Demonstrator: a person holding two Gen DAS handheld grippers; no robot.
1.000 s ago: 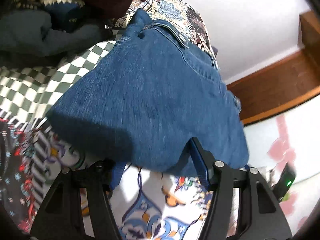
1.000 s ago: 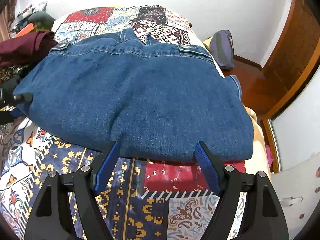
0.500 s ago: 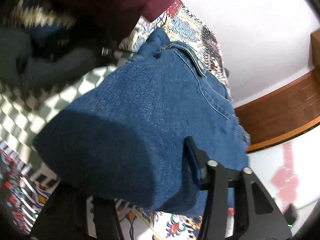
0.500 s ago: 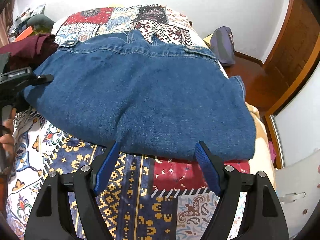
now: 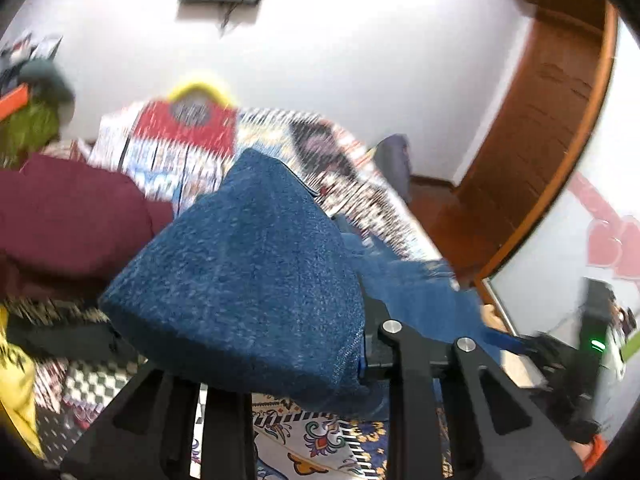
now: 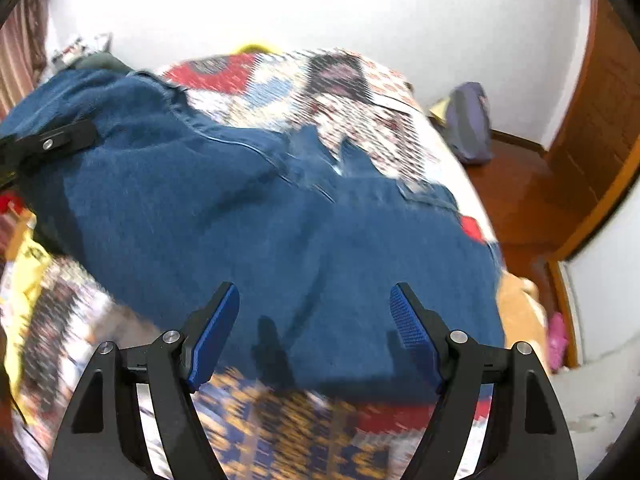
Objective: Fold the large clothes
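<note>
A large blue denim garment (image 6: 260,220) lies spread on the patchwork bedspread (image 6: 320,80). My left gripper (image 5: 248,320) has a folded corner of the denim (image 5: 248,260) between its jaws, which are closing on it. The cloth hides the fingertips. In the right wrist view, the left gripper (image 6: 56,142) holds that corner lifted at the garment's left side. My right gripper (image 6: 315,296) hovers open over the garment's near edge, with nothing between its blue pads (image 6: 212,332).
A maroon garment (image 5: 68,224) lies at the left of the bed, and a yellow cloth (image 6: 28,264) is at its left edge. A purple bag (image 6: 468,124) sits on the wooden floor to the right. Beyond it is a wooden door (image 6: 592,120).
The left gripper has risen and rolled, and the denim corner has come up with it while the jaws narrowed on the fabric. The right gripper lifted slightly and stayed open.
</note>
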